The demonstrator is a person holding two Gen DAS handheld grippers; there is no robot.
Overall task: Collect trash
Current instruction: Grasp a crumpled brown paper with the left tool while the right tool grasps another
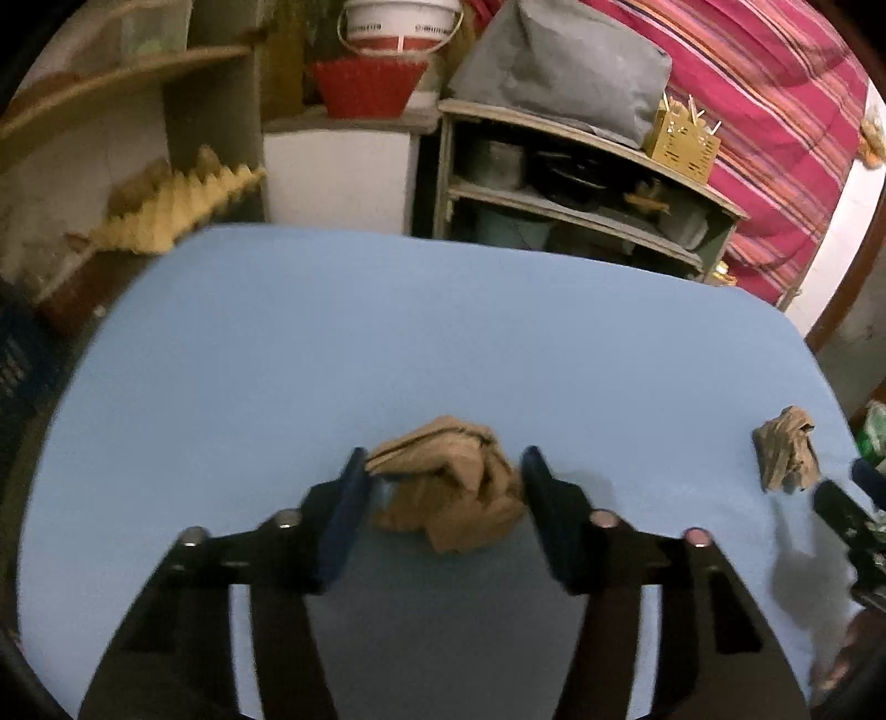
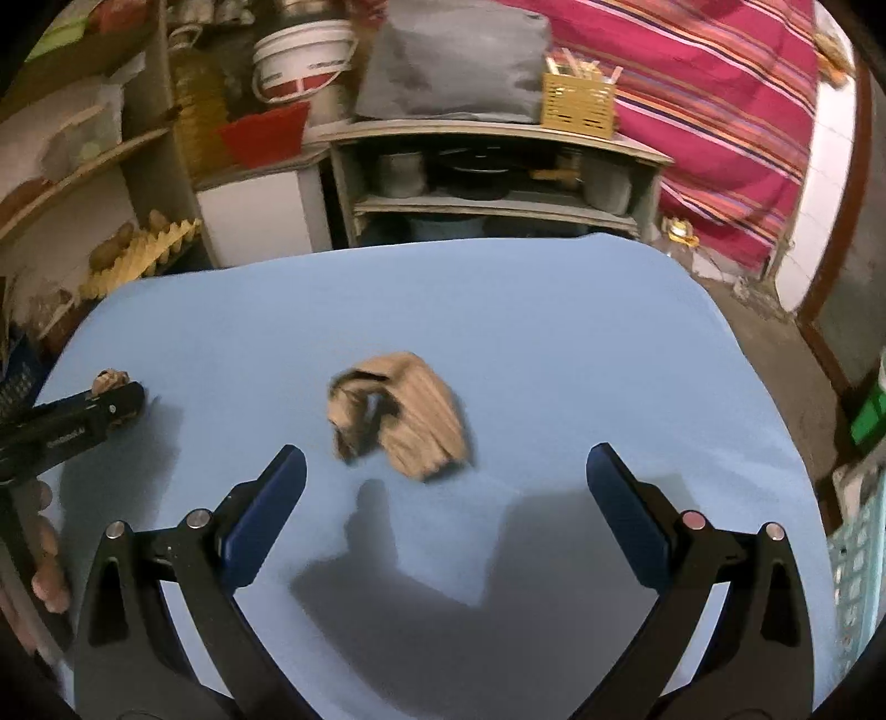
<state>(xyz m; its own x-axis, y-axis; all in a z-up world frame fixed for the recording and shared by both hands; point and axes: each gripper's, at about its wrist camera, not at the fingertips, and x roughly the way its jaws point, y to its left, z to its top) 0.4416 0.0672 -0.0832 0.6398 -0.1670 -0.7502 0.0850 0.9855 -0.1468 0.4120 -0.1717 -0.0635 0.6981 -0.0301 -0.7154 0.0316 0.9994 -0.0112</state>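
Observation:
A crumpled brown paper lies on the light blue table. My left gripper straddles it, and both blue pads touch its sides. A second crumpled brown paper sits near the table's right edge, with the right gripper just beside it. In the right wrist view that second paper lies just ahead of my right gripper, whose fingers stand wide apart with nothing between them. The left gripper shows at the left edge, with a bit of the first paper peeking over it.
Behind the table stand a grey shelf unit with pots, a red basket, a white bucket and a yellow egg tray. A pale blue crate sits off the table's right edge.

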